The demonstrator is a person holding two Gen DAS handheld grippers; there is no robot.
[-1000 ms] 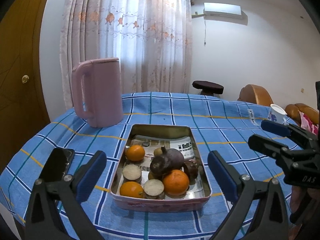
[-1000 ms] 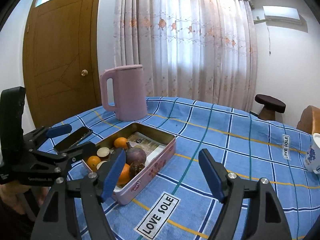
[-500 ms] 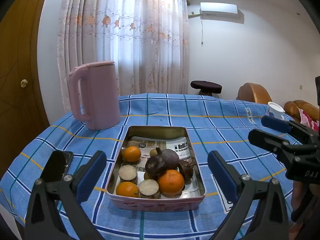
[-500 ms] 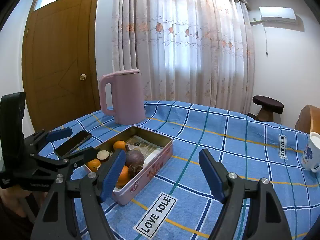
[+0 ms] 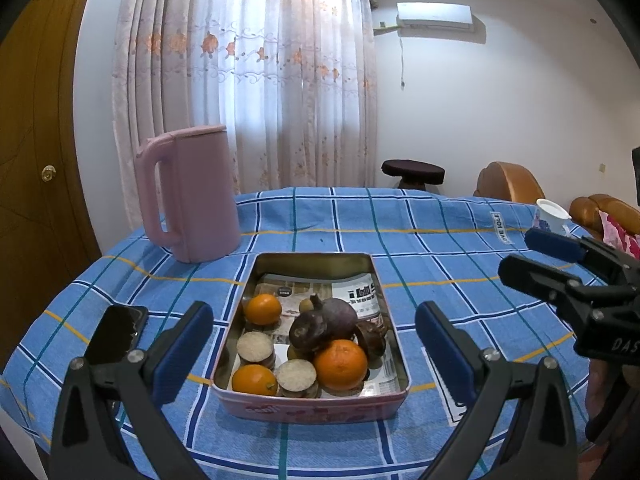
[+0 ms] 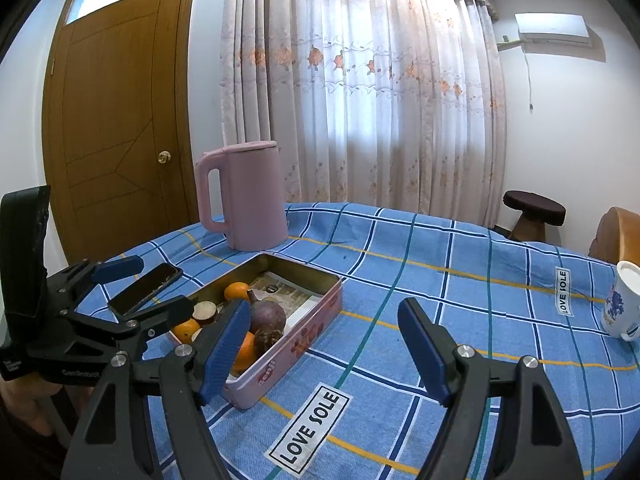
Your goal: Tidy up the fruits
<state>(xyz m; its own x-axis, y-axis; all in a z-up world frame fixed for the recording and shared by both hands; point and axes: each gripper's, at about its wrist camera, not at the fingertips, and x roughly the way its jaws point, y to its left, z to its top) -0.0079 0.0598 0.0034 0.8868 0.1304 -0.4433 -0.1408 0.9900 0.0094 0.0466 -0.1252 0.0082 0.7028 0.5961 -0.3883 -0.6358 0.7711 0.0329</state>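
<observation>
A pink metal tin (image 5: 312, 406) (image 6: 316, 332) lined with newspaper sits on the blue checked tablecloth. Inside lie three oranges, the biggest (image 5: 341, 363) at the front right, a dark purple fruit (image 5: 326, 322) (image 6: 267, 316), small brown fruits and pale cut halves (image 5: 255, 347). My left gripper (image 5: 314, 354) hovers open just in front of the tin, its fingers apart wider than the tin. My right gripper (image 6: 324, 346) stands open to the right of the tin, over bare cloth, nothing between its blue pads. Each gripper shows at the edge of the other's view.
A pink kettle (image 5: 190, 194) (image 6: 242, 196) stands behind the tin at the left. A black phone (image 5: 116, 334) (image 6: 144, 288) lies left of the tin. A white mug (image 6: 622, 300) (image 5: 550, 216) stands at the far right. Stool, chairs and curtain lie beyond the table.
The table and tin have slid slightly lower in both views. Neither gripper has opened, shut or taken anything.
</observation>
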